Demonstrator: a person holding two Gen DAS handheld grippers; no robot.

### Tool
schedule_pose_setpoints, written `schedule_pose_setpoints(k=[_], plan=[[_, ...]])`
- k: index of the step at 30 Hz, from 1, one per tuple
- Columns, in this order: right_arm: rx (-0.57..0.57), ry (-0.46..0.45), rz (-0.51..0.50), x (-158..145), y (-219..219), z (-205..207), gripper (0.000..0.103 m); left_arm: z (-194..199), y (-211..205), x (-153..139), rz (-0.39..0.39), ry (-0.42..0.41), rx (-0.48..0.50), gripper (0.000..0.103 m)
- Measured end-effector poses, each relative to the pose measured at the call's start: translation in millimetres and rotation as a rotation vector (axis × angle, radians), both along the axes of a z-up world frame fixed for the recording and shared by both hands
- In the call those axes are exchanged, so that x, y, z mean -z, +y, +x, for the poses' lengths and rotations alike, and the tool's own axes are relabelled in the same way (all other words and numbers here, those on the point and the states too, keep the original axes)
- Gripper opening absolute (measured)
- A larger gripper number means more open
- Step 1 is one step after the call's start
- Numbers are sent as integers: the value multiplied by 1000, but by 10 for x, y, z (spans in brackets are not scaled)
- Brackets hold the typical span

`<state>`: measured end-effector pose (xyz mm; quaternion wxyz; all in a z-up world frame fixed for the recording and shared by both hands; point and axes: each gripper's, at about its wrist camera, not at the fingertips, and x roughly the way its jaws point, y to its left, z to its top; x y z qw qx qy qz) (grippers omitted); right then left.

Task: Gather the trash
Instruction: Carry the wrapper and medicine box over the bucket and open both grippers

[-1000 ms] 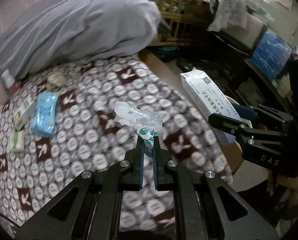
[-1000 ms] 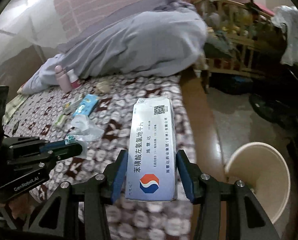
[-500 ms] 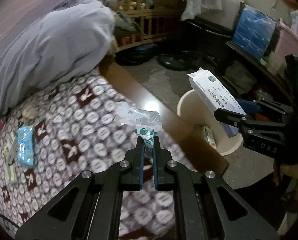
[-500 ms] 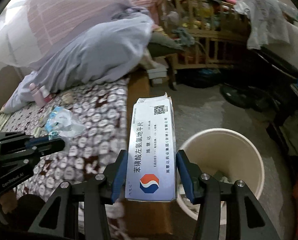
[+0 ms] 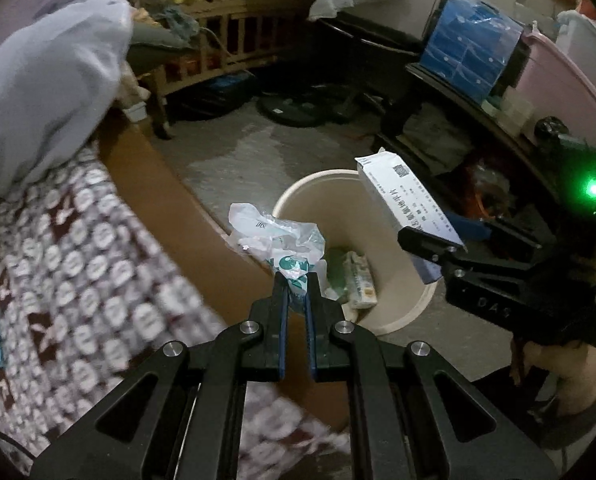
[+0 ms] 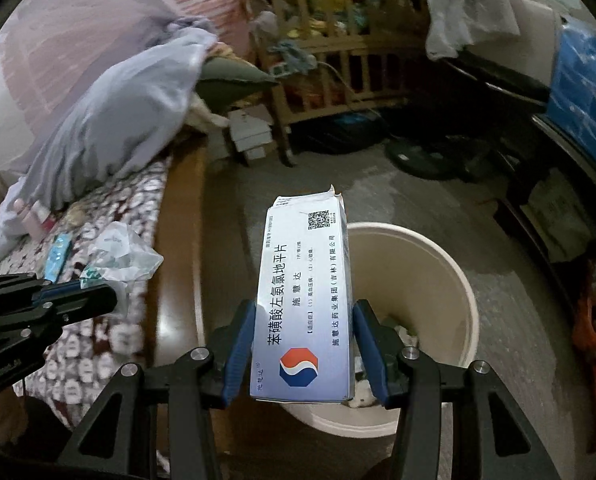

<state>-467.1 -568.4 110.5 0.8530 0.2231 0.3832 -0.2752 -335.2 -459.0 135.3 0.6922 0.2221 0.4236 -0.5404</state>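
1. Left gripper (image 5: 296,280) stays clenched on a crumpled plastic wrapper (image 5: 275,240), its jaws almost touching with the thin plastic pinched between them.
2. Right gripper (image 6: 304,340) still grasps a white medicine box (image 6: 306,300) across its width, one blue pad on each long side, the box standing upright.
3. A second ago both grippers hung over the patterned bedspread (image 5: 57,264); now they sit past the wooden bed edge (image 5: 165,200), beside the floor.
4. The cream bin (image 6: 438,280), earlier only partly seen at the right edge of the right wrist view, now fills the middle of both views.
5. In the right wrist view the medicine box is in front of the bin's near rim, covering part of its opening.
6. In the left wrist view the wrapper overlaps the bin's left rim, and trash already lies at the bottom of the bin.
7. A blue packet (image 6: 57,254) remains on the bedspread, now far off at the left edge of both views.
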Motion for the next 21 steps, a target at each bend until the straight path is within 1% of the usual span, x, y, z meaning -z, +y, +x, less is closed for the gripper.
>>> schedule_pose_setpoints(k=[4,9,17,21], plan=[[41,-2,26,103,-142,-107,48,-79,-165,79,10,10,12,5],[66,8,36,199,-247,-150,48,-161,-336,170,22,24,22,5],[93,41,43,325,-347,-173,48,-183,-505,329,40,54,19,5],[108,41,58,367,-406,-210,48,-182,-577,395,48,70,19,5]])
